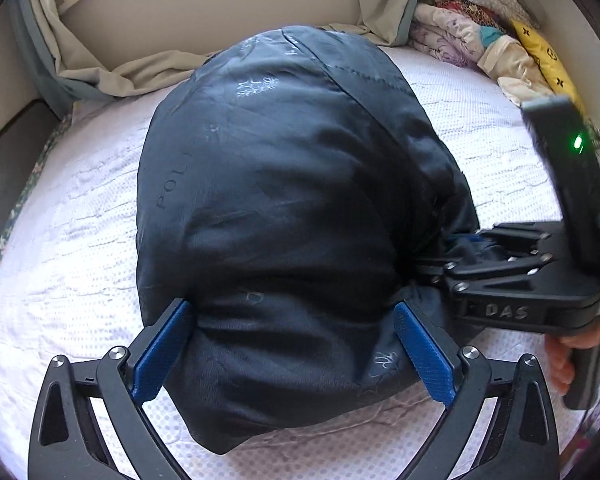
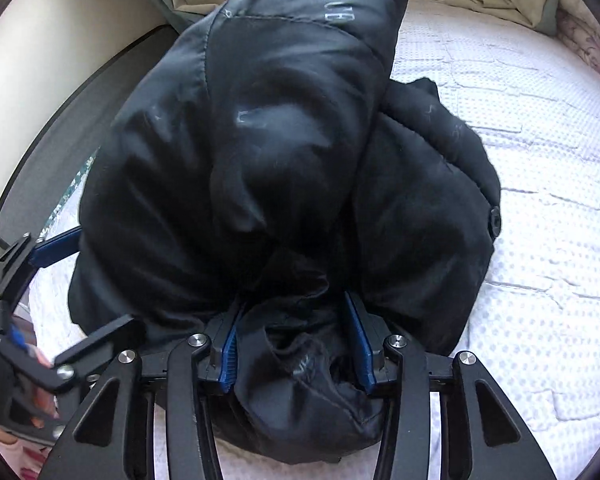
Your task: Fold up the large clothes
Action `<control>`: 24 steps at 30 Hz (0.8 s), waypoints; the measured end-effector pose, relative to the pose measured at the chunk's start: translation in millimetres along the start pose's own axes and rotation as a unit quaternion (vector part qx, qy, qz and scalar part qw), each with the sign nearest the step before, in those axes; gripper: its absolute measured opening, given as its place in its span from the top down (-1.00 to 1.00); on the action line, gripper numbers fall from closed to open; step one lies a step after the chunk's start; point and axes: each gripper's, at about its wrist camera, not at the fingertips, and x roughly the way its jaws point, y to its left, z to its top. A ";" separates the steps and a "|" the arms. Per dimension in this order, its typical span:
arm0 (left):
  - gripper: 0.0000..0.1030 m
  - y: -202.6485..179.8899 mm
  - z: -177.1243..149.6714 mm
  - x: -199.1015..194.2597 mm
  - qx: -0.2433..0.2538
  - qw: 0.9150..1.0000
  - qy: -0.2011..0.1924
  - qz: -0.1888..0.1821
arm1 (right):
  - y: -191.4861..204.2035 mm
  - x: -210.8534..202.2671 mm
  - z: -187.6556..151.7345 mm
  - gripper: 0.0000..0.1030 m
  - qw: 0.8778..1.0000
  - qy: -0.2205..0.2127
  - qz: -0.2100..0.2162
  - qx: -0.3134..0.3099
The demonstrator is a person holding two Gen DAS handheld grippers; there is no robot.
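Note:
A large dark navy jacket [image 1: 284,200] with pale printed lettering lies bundled on the white bed cover [image 1: 72,240]. My left gripper [image 1: 294,340] stands wide, its blue pads [image 1: 162,354] pressed against both sides of the bundle's near end. My right gripper [image 1: 466,246] comes in from the right, its fingers buried in the jacket's side. In the right wrist view the jacket [image 2: 268,160] fills the frame and my right gripper [image 2: 296,344] is closed on a thick bunch of its fabric. The left gripper [image 2: 56,246] shows at the left edge.
A beige sheet [image 1: 112,68] is crumpled against the wall behind the jacket. A pile of patterned bedding [image 1: 480,36] with a yellow piece sits at the back right. A dark bed edge [image 2: 60,92] runs along the left.

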 end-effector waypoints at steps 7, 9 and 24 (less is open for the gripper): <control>-0.97 8.0 6.1 -8.2 -0.027 1.000 -0.011 0.005 | -27.0 -20.1 9.6 -0.02 0.995 0.009 0.068 0.072; -0.98 15.9 7.1 -13.5 -0.044 0.999 -0.016 -0.008 | -28.2 -39.0 14.4 -0.38 0.993 0.007 0.085 0.085; -0.99 11.9 -31.5 -94.8 -0.061 0.994 -0.070 0.059 | 28.4 -145.9 -47.1 -1.00 0.989 -0.137 -0.061 0.015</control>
